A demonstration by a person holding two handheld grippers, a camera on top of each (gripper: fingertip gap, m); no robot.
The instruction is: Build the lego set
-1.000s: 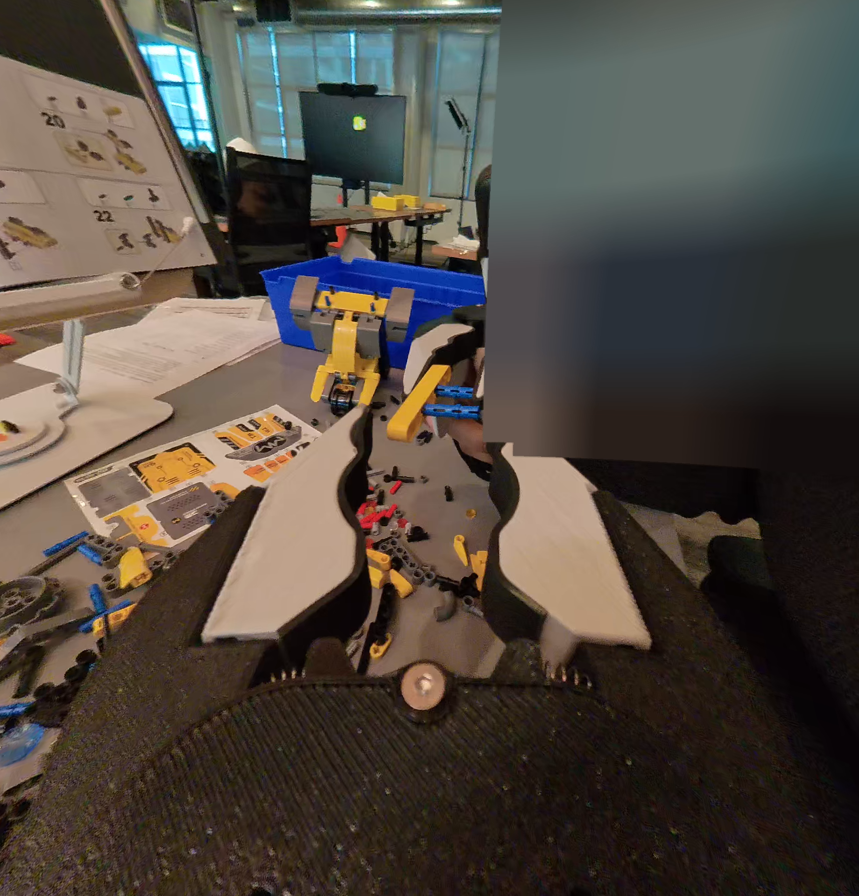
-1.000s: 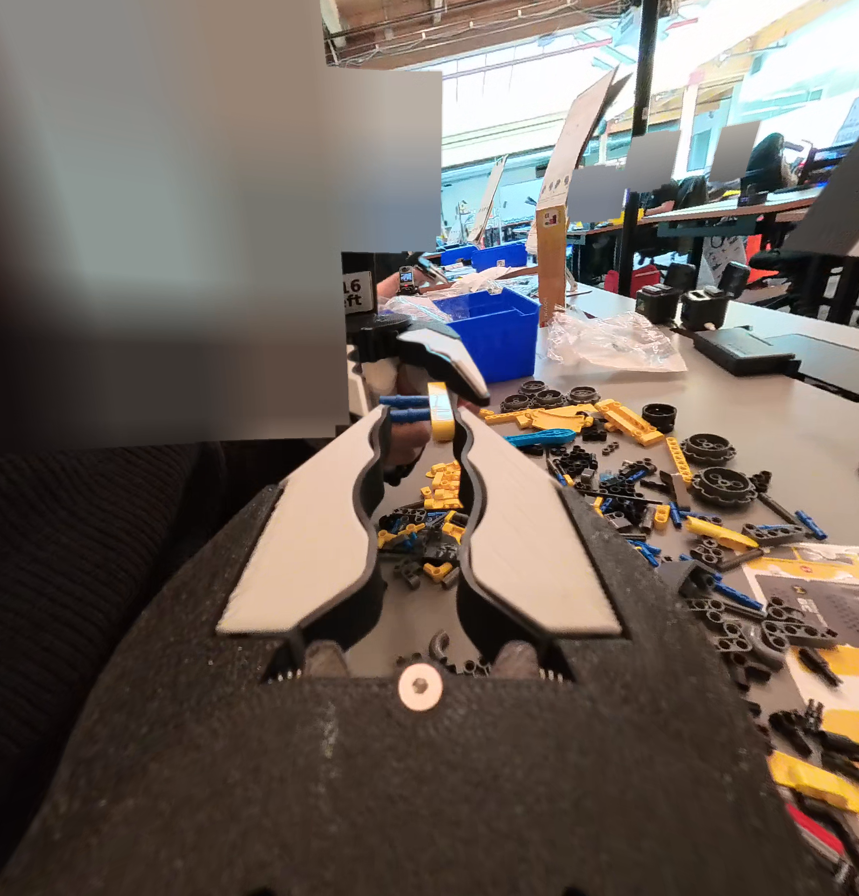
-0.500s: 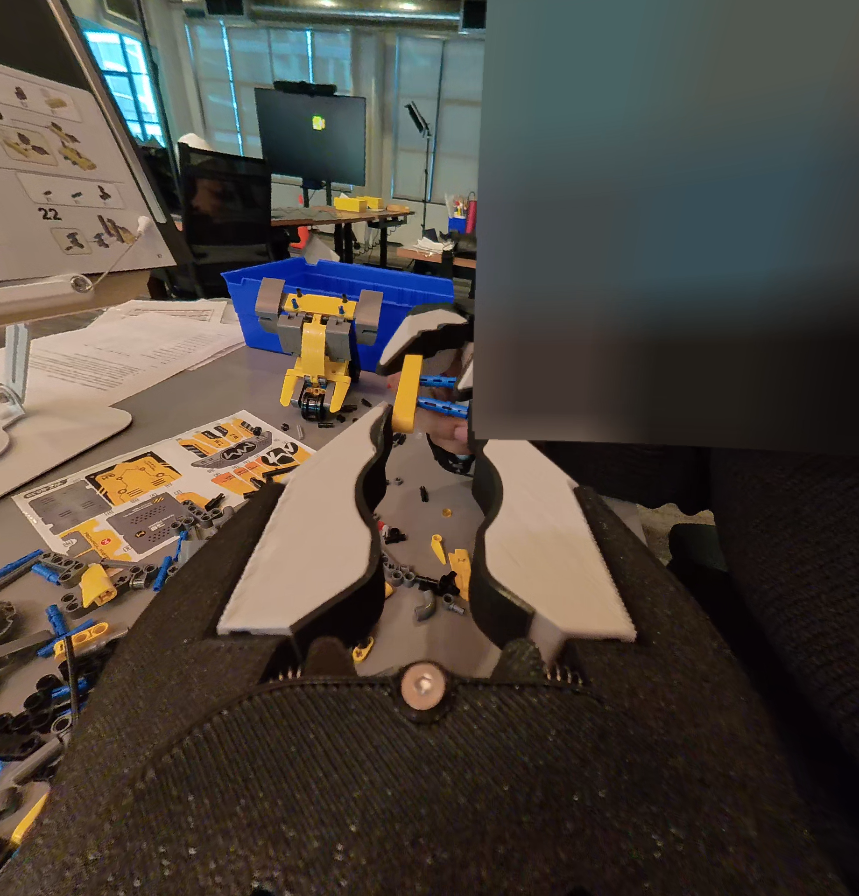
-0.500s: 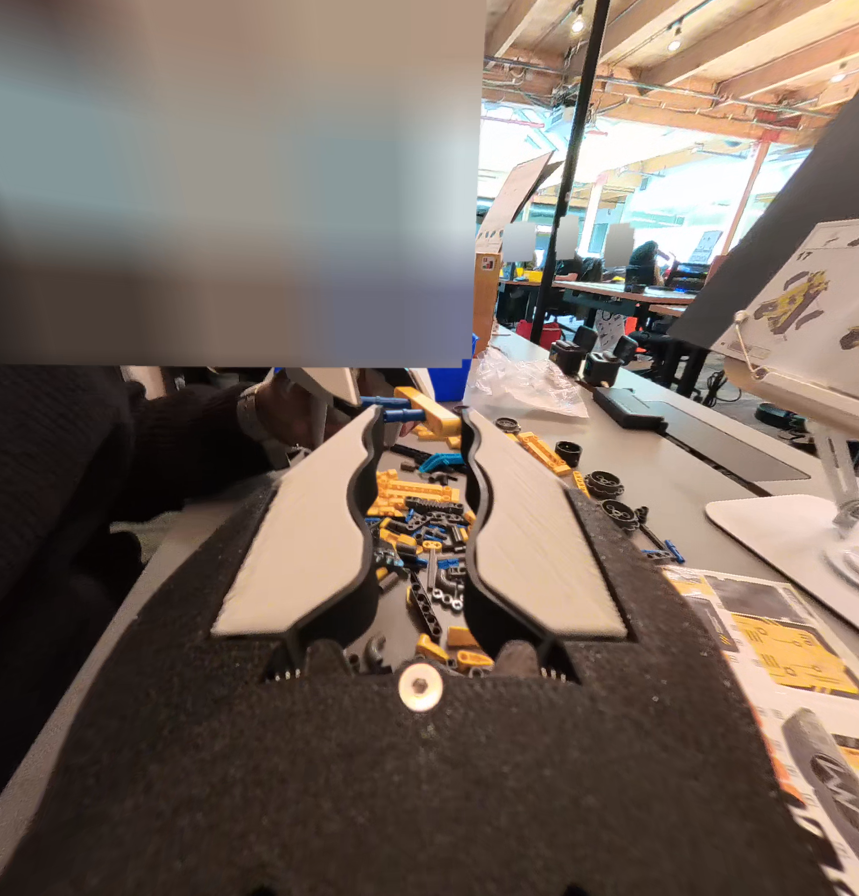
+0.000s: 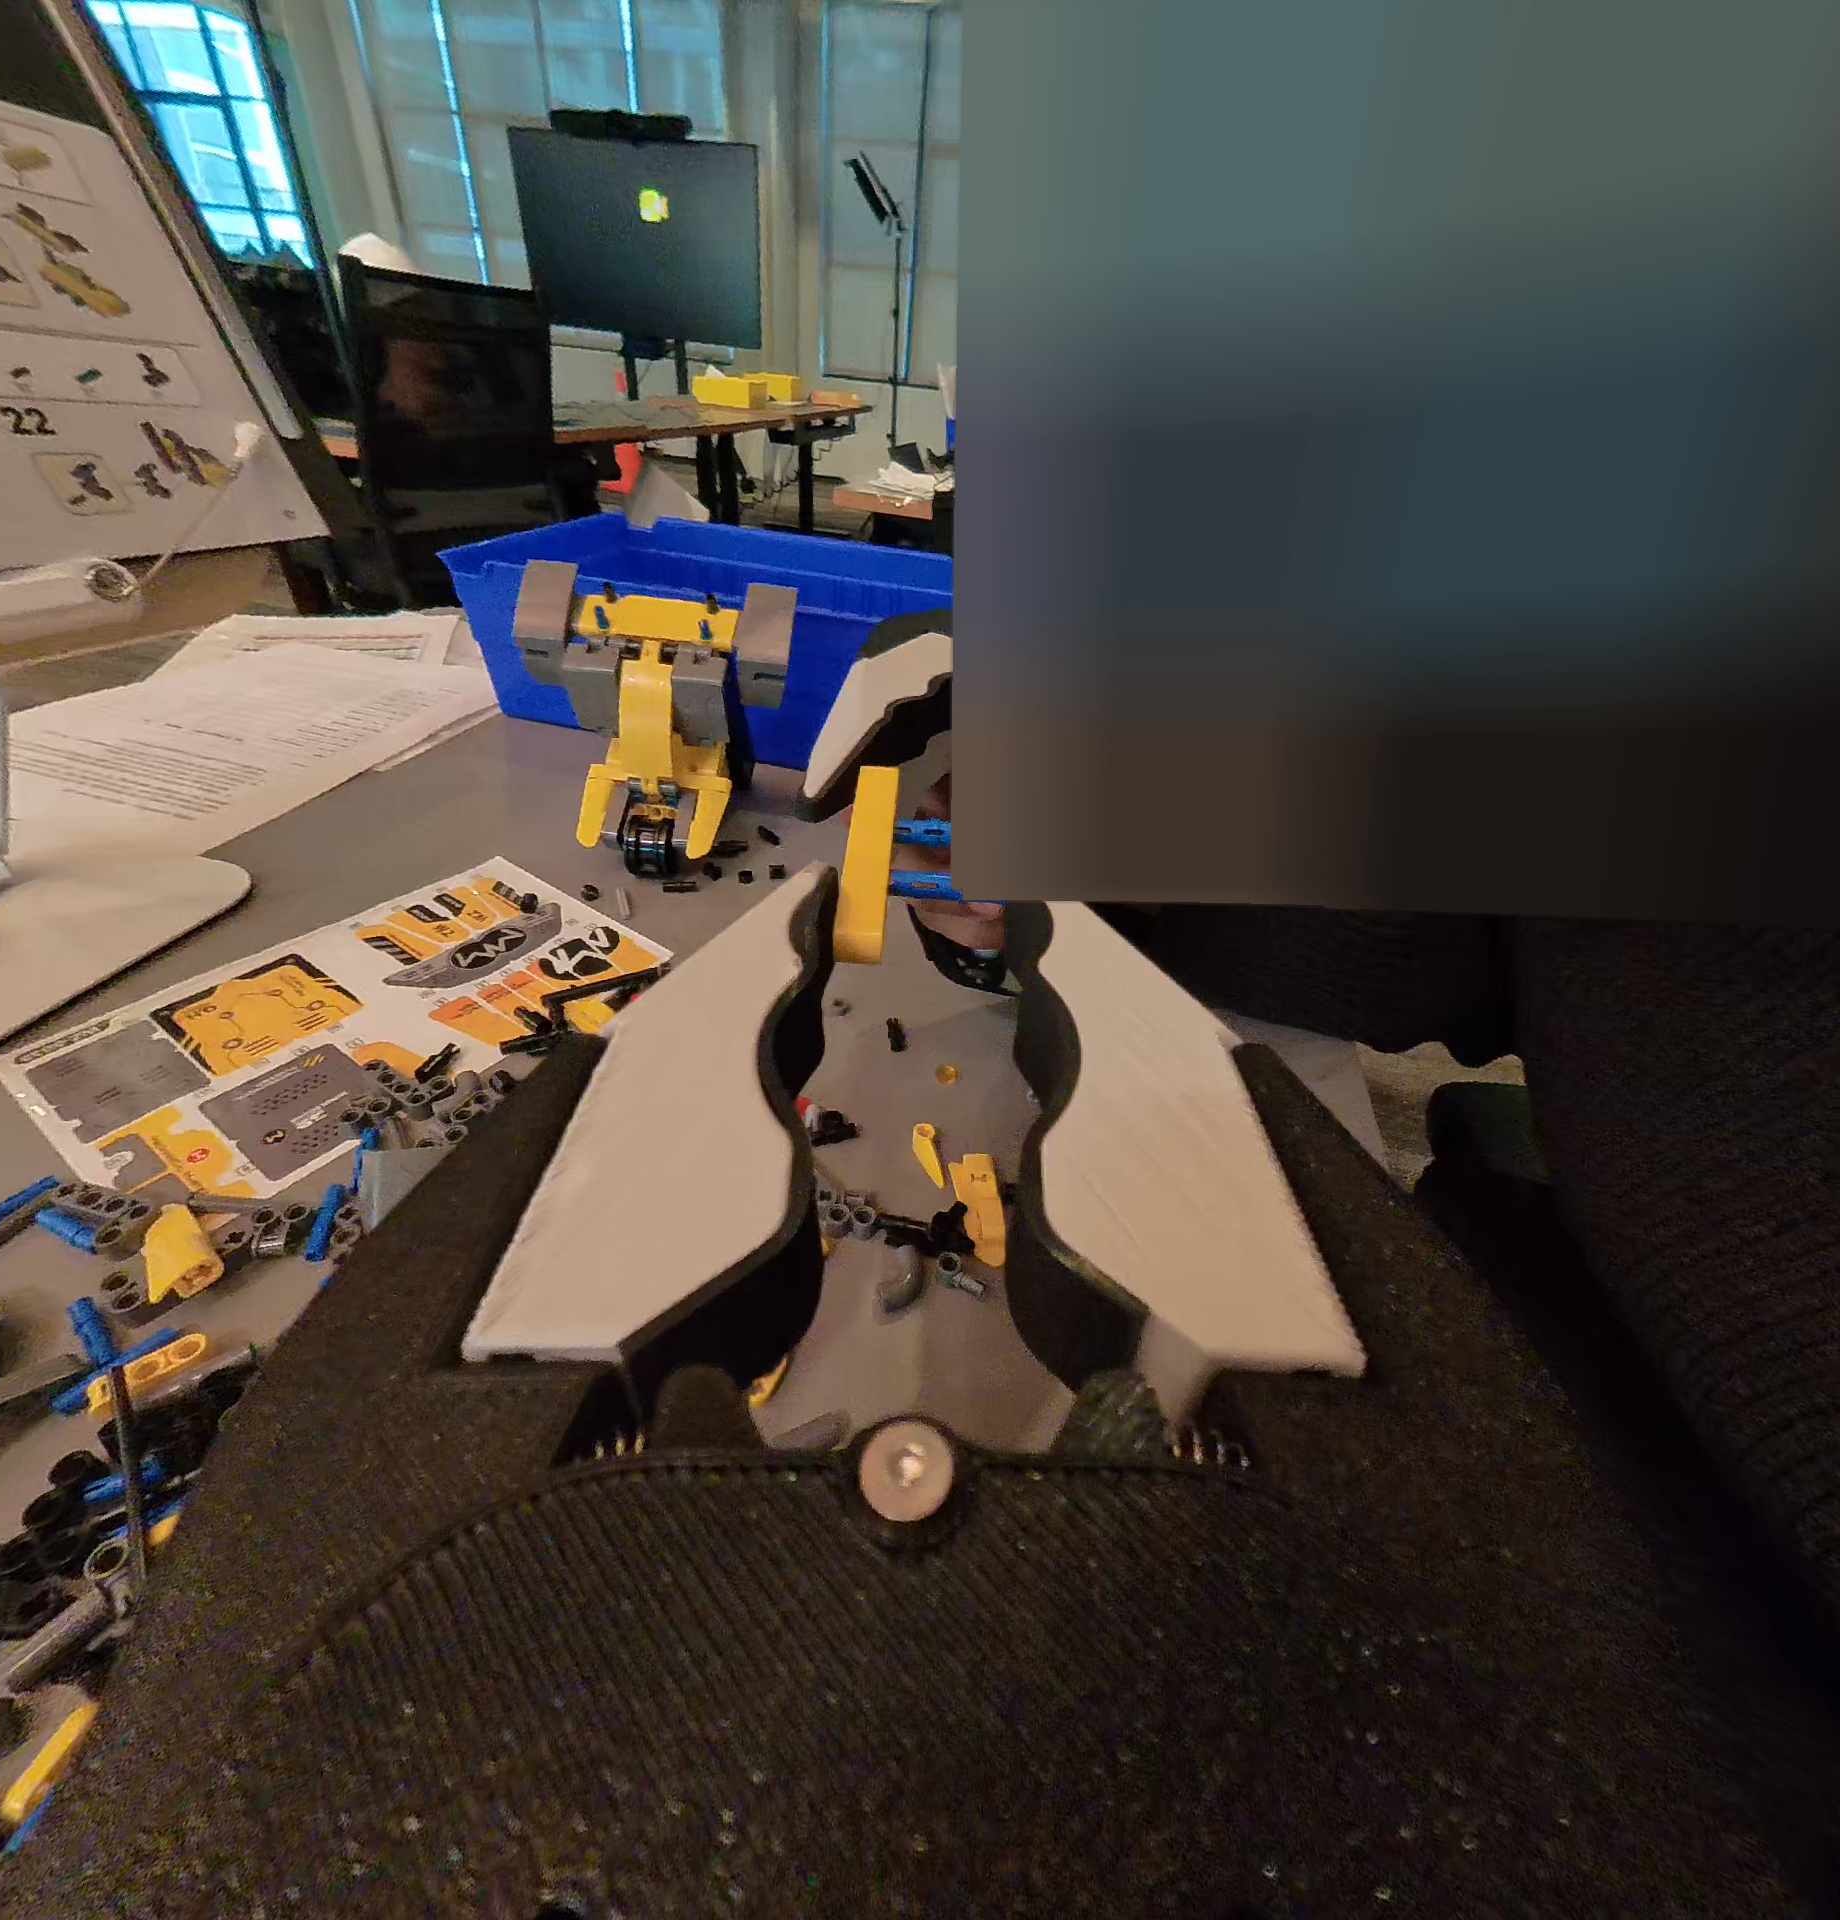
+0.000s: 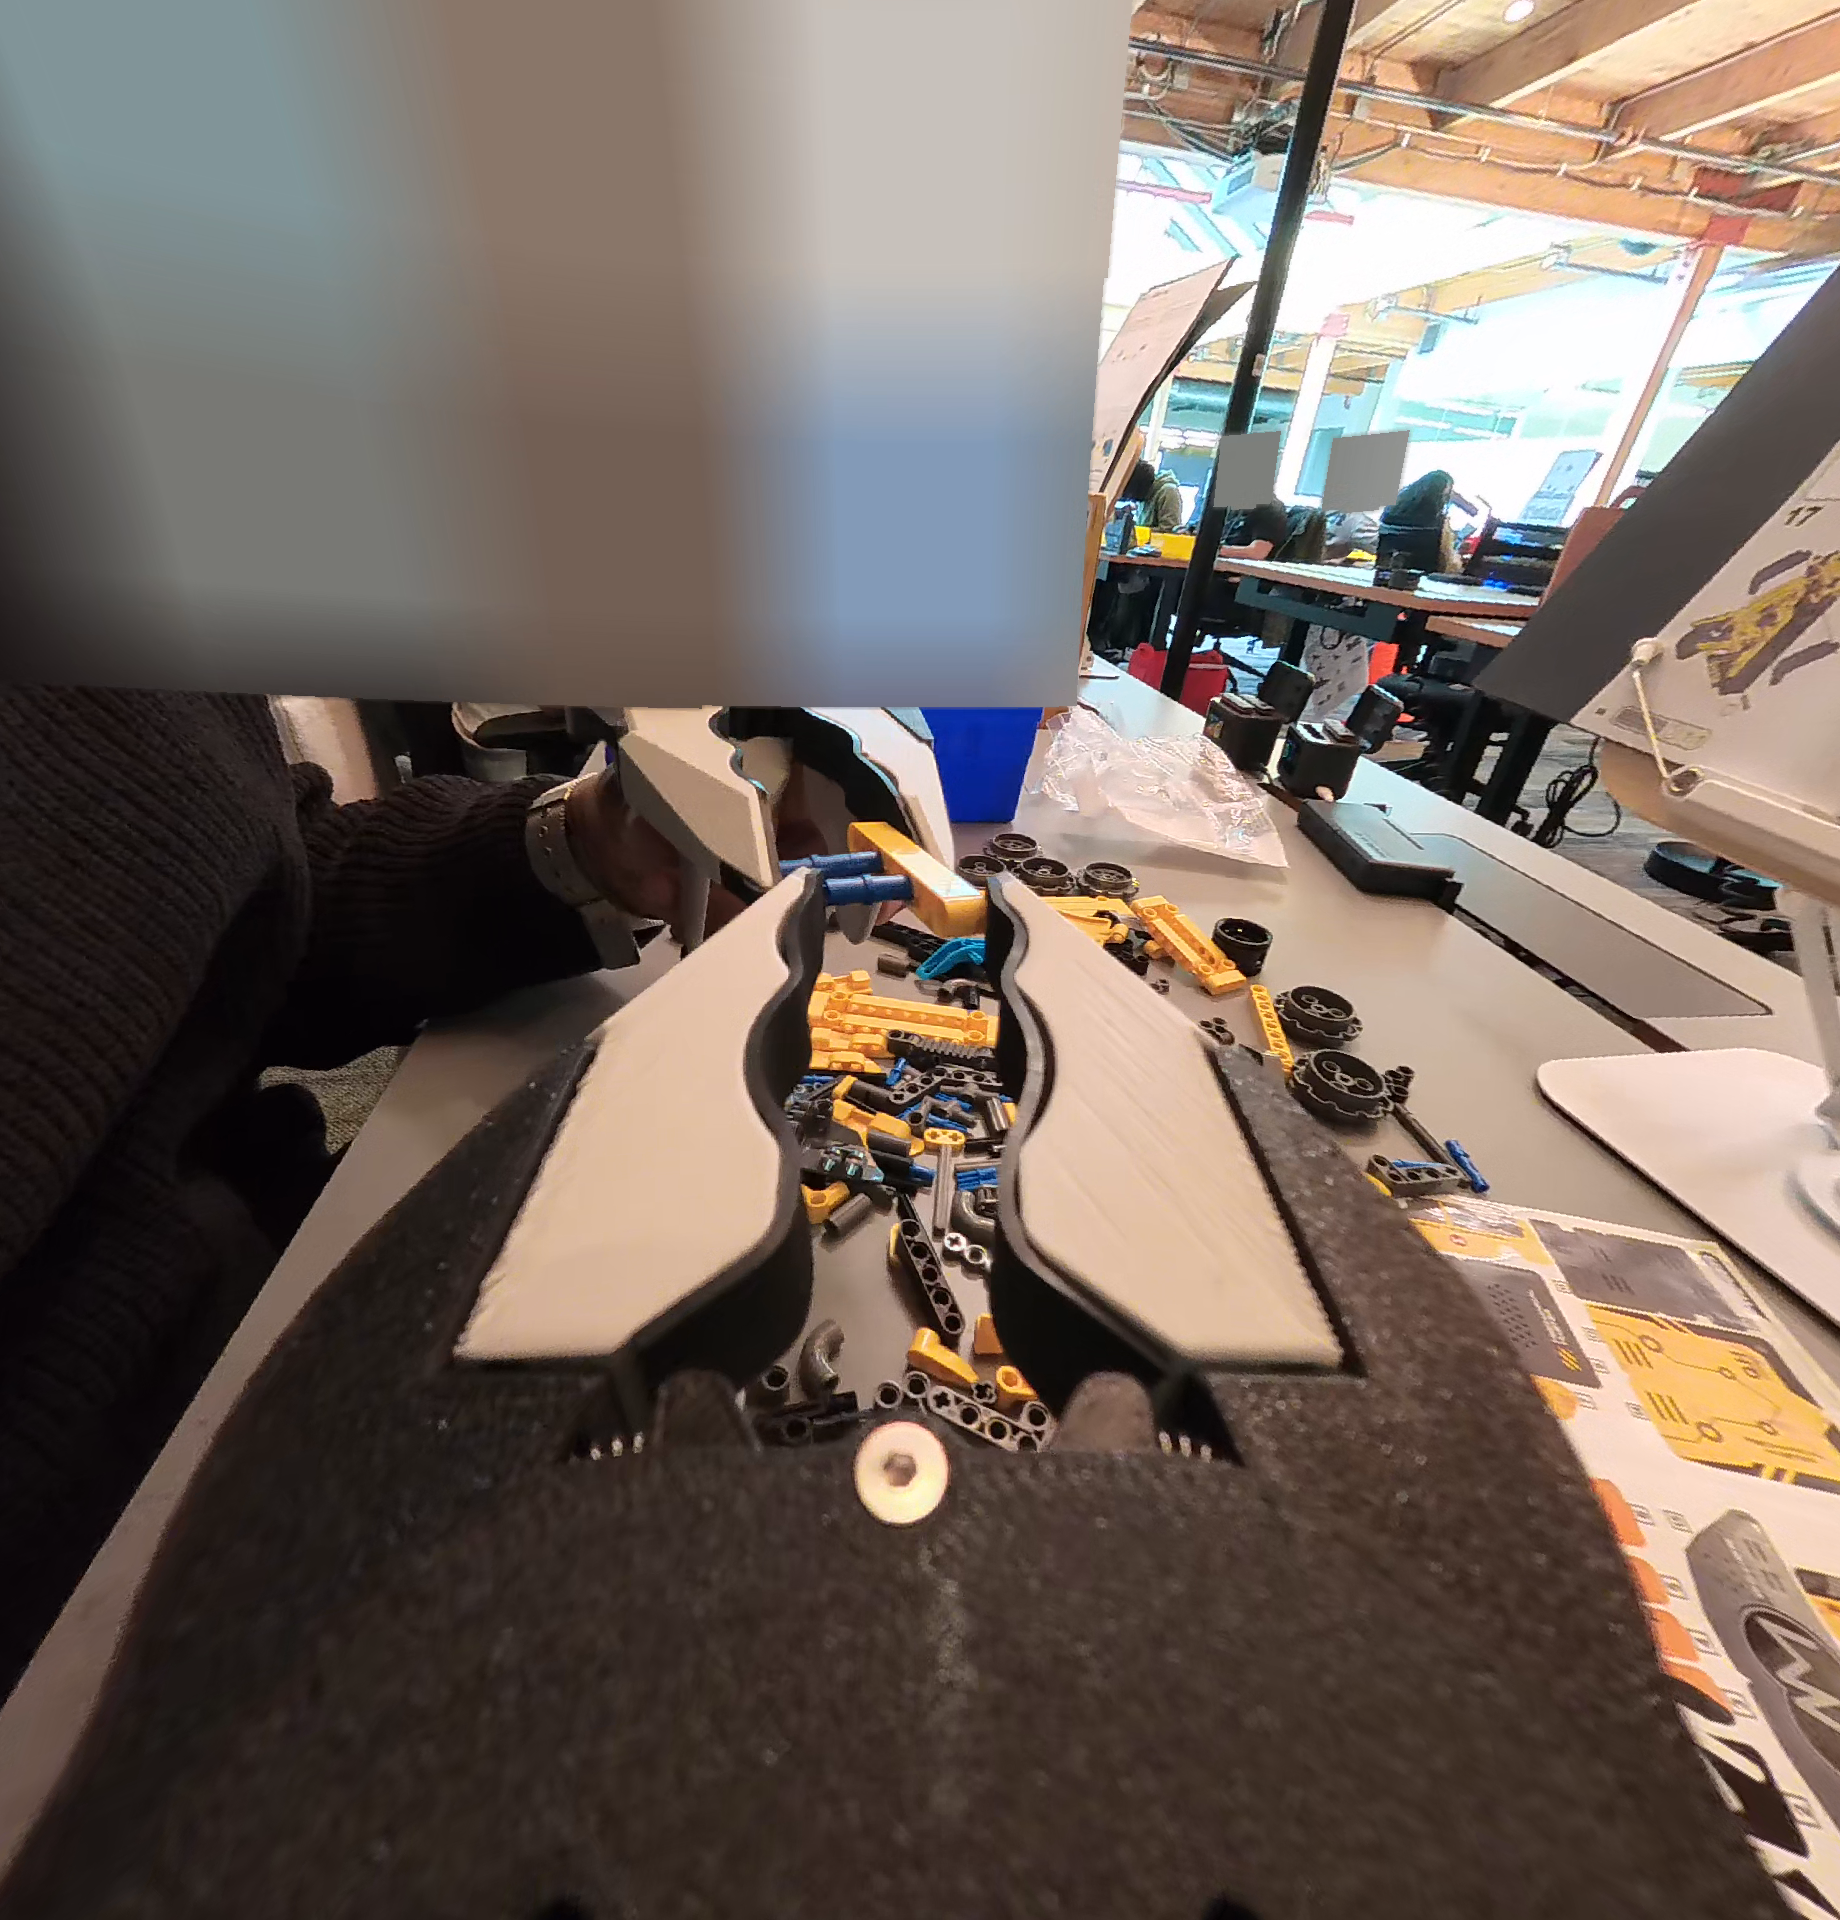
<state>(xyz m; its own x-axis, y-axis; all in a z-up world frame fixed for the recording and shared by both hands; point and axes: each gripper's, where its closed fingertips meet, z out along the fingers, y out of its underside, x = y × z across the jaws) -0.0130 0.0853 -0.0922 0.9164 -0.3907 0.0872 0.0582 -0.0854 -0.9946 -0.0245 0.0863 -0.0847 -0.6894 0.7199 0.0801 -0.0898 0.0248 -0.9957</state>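
Note:
A yellow beam [image 6: 931, 883] with two blue pins [image 6: 854, 878] sits between the tips of my right gripper [image 6: 905, 885], which is shut on it above the table. In the left wrist view the beam [image 5: 866, 873] stands upright against the left tip of my left gripper [image 5: 926, 899], which is open and straddles the beam and its pins. One finger [image 5: 880, 696] of the right gripper shows there above the beam; the other finger is hidden. The left gripper's fingers [image 6: 703, 805] show in the right wrist view. A partly built yellow and grey model [image 5: 651, 727] stands behind.
A blue bin [image 5: 687, 577] stands behind the model. A sticker sheet [image 5: 303, 1029] and an instruction booklet on a white stand [image 5: 85, 343] are at the left. Loose parts [image 6: 895, 1101] lie under the right gripper, black wheels [image 6: 1321, 1018] and a plastic bag [image 6: 1155, 779] beyond. Left and right tips are no more than a few centimetres apart.
The right gripper has swung to the right with the beam still in it. The beam has gone from tilted to upright, and the left gripper has come up around it.

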